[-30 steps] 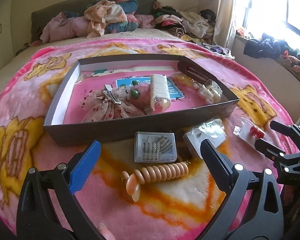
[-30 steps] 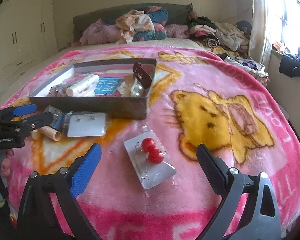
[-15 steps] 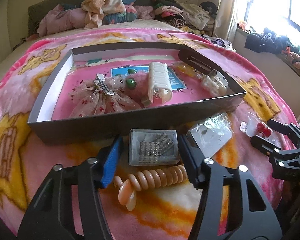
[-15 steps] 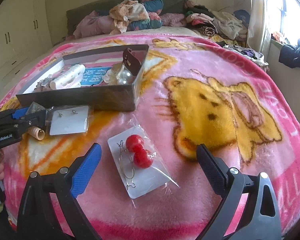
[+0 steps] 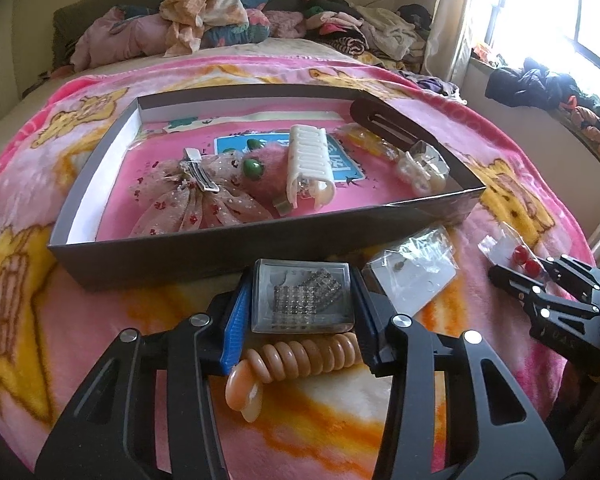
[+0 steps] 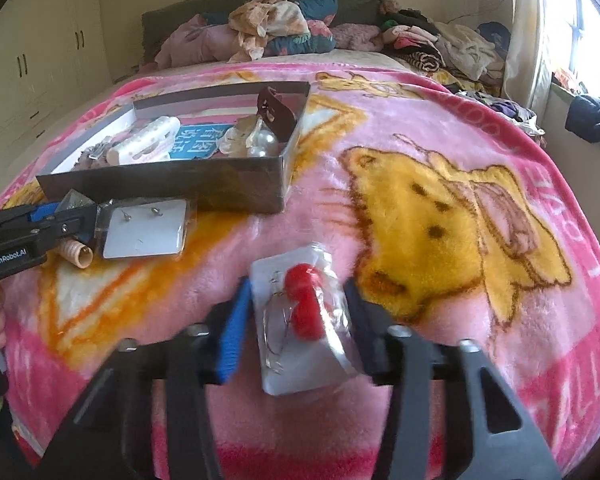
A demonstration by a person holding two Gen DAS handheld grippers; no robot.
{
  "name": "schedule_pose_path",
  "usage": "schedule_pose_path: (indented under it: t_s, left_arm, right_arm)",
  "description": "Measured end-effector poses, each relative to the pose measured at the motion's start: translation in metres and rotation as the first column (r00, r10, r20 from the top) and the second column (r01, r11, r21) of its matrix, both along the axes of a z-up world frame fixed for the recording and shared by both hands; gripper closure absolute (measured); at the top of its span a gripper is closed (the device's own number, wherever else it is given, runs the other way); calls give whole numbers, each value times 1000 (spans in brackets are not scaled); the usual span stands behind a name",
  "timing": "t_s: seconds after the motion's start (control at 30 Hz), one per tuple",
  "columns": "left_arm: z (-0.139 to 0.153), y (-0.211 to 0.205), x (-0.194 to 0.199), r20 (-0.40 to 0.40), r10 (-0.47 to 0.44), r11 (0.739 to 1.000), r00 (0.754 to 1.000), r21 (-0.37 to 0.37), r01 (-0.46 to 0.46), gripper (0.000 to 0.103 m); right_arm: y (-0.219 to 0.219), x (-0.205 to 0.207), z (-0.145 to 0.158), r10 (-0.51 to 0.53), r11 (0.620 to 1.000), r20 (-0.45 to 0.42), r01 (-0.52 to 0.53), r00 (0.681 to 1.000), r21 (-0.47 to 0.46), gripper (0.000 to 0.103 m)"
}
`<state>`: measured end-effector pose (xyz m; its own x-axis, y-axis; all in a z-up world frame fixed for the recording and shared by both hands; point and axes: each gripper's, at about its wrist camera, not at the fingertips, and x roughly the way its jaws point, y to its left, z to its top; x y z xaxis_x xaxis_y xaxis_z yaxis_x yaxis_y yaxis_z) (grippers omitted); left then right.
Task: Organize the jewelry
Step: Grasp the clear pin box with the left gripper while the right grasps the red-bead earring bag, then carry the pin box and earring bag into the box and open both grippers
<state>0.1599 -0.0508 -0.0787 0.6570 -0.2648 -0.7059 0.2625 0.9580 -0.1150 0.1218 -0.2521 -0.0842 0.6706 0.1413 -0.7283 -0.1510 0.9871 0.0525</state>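
In the left wrist view, the left claw [image 5: 302, 304] is closing and squeezes the clear box of sparkly studs [image 5: 303, 297], just in front of the peach hair clip [image 5: 296, 358]. In the right wrist view, the right claw [image 6: 296, 322] is closing around the red earring packet [image 6: 300, 322]; I cannot tell if its pads touch it.

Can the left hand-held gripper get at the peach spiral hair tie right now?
Probably not: the left hand-held gripper is closing its jaws around the clear rhinestone case, and the peach spiral hair tie lies beneath, between its fingers.
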Motion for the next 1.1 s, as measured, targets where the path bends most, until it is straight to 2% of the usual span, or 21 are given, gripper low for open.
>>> schedule_pose_path:
  t_s: [0.17,0.47,0.77,1.1]
  left_arm:
    - [6,0,-4,13,-8,1000,1000,-17,8,66]
    - [26,10,-13,54,-8,998,998,-57,11,66]
    - [46,37,-11,87,51,994,995,-98,-43,66]
    - [56,71,-5,118,138,986,983,-115,-124,66]
  right_arm:
    - [-6,-9,9,0,996,10,0,1000,87,69]
    - [15,-22,33,65,988,55,-72,996,135,69]
    - [44,-16,57,133,979,93,-145,987,143,69]
    - [73,-2,69,190,969,110,-204,976,138,69]
